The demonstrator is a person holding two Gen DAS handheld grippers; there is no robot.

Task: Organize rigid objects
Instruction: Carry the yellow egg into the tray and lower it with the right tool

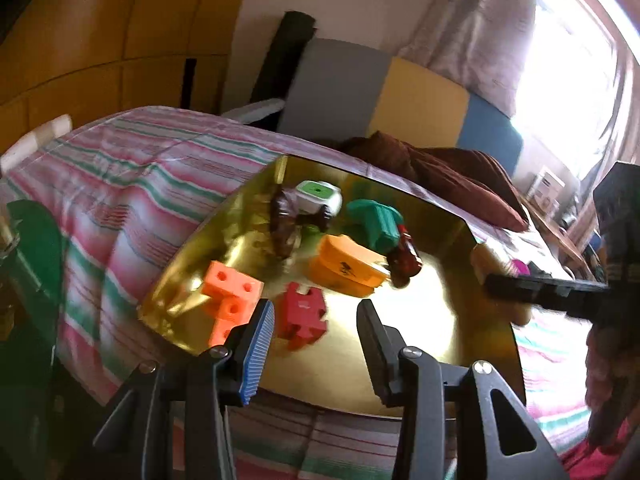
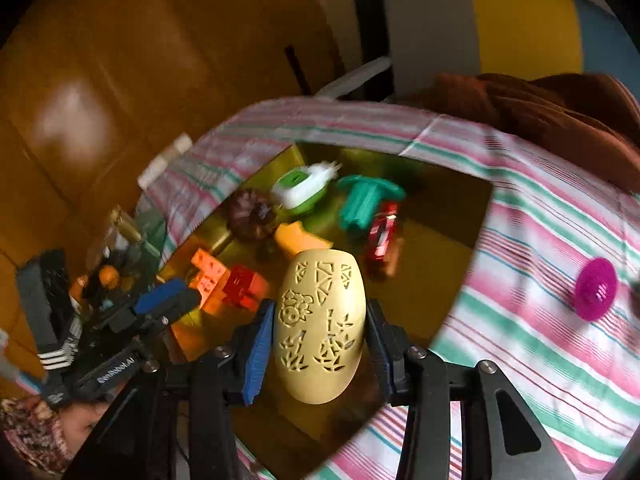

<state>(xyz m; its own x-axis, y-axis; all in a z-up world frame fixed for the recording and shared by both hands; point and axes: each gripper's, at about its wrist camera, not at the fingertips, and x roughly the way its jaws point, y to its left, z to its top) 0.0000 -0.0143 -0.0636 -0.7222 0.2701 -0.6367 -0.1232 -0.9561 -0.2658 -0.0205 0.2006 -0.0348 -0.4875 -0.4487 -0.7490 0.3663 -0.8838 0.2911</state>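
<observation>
The right gripper (image 2: 320, 340) carries a pale yellow egg-shaped plastic shell with cut-out patterns (image 2: 320, 324), its 2 pads pressed on the shell's curved flanks, above the near part of the shiny gold tray (image 2: 440, 248) that lies on the striped bed cover (image 2: 540, 208). The rounded sides could slide out of that hold, likeliest if the wrist tilts.

The left gripper (image 1: 316, 332) stands part open and empty over the tray's near edge, a red notched block (image 1: 302, 316) just past its tips. A drop there could strike this block or the orange holed block (image 1: 230, 296).

Farther in, an orange wedge (image 1: 348, 268), a red toy car (image 1: 406, 256), a teal piece (image 1: 374, 220) and a green-and-white box (image 1: 318, 196) crowd the tray, leaving little free room. A magenta round piece (image 2: 596, 290) lies alone on the cover by the tray's right edge, where it might roll.
</observation>
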